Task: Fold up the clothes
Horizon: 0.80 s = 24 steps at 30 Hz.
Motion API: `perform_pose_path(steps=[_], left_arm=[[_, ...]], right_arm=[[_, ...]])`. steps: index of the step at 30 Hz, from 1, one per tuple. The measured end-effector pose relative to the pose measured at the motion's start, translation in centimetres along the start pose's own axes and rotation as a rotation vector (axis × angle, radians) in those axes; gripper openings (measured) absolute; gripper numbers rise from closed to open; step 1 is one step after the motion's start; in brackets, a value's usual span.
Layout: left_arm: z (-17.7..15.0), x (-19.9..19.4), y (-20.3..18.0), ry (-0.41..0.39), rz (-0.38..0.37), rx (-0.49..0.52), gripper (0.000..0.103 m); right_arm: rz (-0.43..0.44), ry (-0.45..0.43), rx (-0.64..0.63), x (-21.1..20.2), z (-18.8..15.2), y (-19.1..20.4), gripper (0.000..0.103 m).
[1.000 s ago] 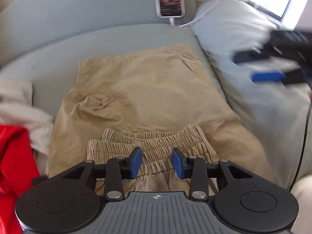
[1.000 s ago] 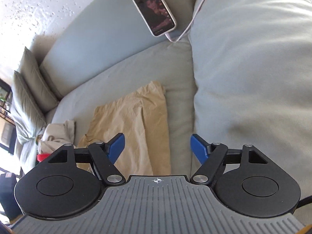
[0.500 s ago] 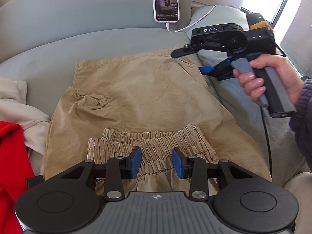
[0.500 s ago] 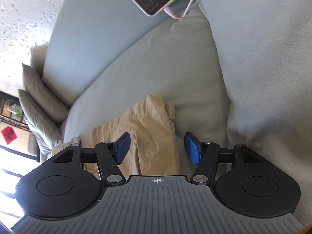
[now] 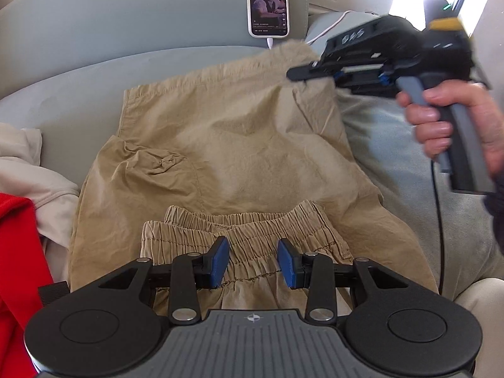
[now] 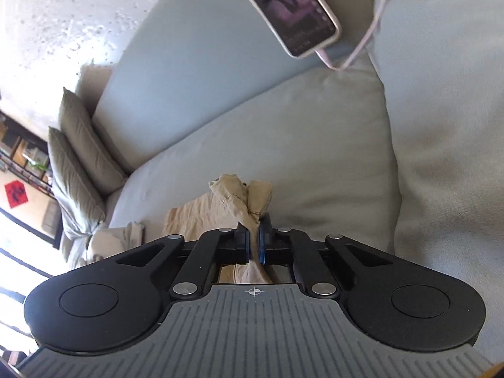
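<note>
Tan shorts lie spread on the grey sofa seat, elastic waistband nearest me. My left gripper is open and hovers over the waistband with nothing between its pads. My right gripper is shut on the far right hem corner of the shorts; the bunched cloth sticks out past its fingertips. In the left wrist view the right gripper holds that corner lifted off the seat at the upper right.
A phone with a charging cable leans on the sofa back. A beige garment and a red one lie at the left. A grey cushion rises on the right. Two pillows stand at the sofa's far end.
My right gripper came down onto the far right hem corner, shut on it and lifted it slightly. My left gripper stayed open over the waistband.
</note>
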<state>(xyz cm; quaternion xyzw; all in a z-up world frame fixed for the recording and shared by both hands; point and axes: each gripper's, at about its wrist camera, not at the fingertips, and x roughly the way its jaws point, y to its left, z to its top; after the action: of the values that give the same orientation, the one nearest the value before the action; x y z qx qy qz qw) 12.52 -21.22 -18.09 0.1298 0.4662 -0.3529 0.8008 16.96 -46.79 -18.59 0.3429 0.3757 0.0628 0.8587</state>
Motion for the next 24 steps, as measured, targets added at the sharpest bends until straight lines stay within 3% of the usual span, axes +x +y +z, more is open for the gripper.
perform_pose_path(steps=[4,8,12,16,19,24], left_arm=[[0.2,-2.8,-0.2,-0.010,0.009,-0.045,0.034],[-1.8,-9.1,0.4,-0.053,-0.079,-0.125,0.042],[-5.1,-14.7,2.2,-0.091,-0.067,-0.178,0.044],[-8.7,-18.1,5.2,-0.098,-0.066,-0.295,0.048],[-10.8,-19.3,7.4,-0.104,-0.052,-0.384,0.048],[-12.5,-19.2,9.3,-0.112,-0.043,-0.489,0.048]], right_arm=[[0.019,-0.050,-0.128,-4.7,-1.8,4.9,0.004],[0.046,-0.098,-0.233,-9.6,-5.2,9.0,0.004],[0.037,-0.125,-0.313,-13.7,-9.4,11.0,0.004],[0.027,-0.116,-0.358,-16.6,-14.1,11.5,0.004],[-0.032,-0.077,-0.447,-17.5,-18.4,11.8,0.004],[-0.236,0.059,-0.695,-16.1,-25.0,11.4,0.004]])
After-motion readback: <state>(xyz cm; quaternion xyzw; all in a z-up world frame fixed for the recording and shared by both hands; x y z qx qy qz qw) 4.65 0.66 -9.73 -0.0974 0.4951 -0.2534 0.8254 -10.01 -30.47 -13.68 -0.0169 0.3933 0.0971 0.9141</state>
